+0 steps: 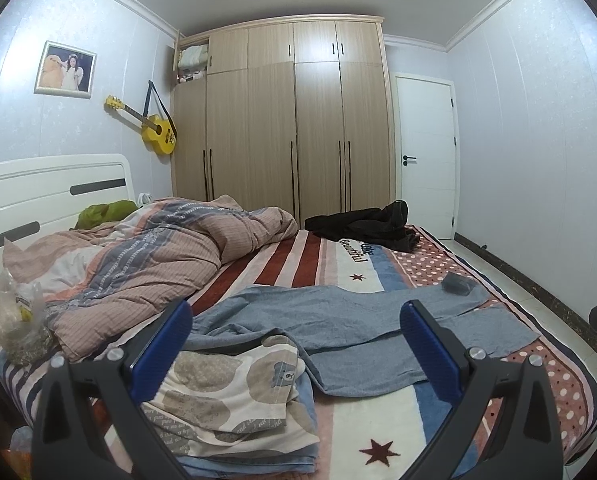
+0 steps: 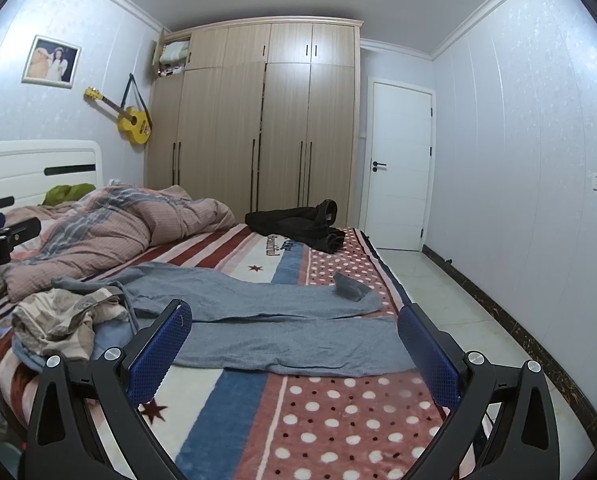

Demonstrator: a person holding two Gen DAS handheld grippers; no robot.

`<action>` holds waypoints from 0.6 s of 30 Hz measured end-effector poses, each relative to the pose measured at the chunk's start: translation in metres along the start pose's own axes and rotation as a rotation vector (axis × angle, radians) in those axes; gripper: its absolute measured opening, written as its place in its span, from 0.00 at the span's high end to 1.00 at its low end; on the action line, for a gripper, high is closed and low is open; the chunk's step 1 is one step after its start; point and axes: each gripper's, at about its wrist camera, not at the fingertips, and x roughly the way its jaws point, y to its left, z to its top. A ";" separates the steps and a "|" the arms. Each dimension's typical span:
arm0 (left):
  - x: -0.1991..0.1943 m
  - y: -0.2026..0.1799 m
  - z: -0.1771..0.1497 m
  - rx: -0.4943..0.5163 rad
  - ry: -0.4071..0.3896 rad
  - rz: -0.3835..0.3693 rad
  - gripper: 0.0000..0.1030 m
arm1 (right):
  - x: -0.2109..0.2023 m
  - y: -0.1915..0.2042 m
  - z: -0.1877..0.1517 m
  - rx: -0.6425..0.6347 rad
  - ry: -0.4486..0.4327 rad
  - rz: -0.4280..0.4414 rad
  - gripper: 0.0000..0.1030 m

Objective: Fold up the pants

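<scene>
A: Starting at the left, where do things stand?

B: The left gripper (image 1: 296, 344) hovers with its fingers spread, holding nothing, above the patterned cloth (image 1: 234, 396) bunched by the waist end of the grey pants (image 1: 338, 320). The pants lie nearly flat across the bed (image 1: 378, 432), legs running to the right.

A: And the right?

B: The right gripper (image 2: 294, 340) is spread and empty too, over the near leg. Something small and dark (image 2: 350, 286) sits on the far leg's cuff, possibly a sock; I cannot tell.

A: So the step?

B: Folding seems not yet begun. Next, I'd judge, each gripper must pinch an edge.
</scene>
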 end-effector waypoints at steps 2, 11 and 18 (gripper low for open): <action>0.003 0.000 0.001 0.009 0.005 0.003 0.01 | 0.003 -0.001 -0.001 0.023 0.000 -0.003 0.00; 0.028 -0.001 0.001 0.046 0.044 0.016 0.01 | 0.036 -0.009 -0.002 0.086 0.005 0.060 0.00; 0.085 0.026 -0.008 0.029 0.148 0.015 0.01 | 0.086 -0.015 -0.012 0.060 0.067 0.044 0.00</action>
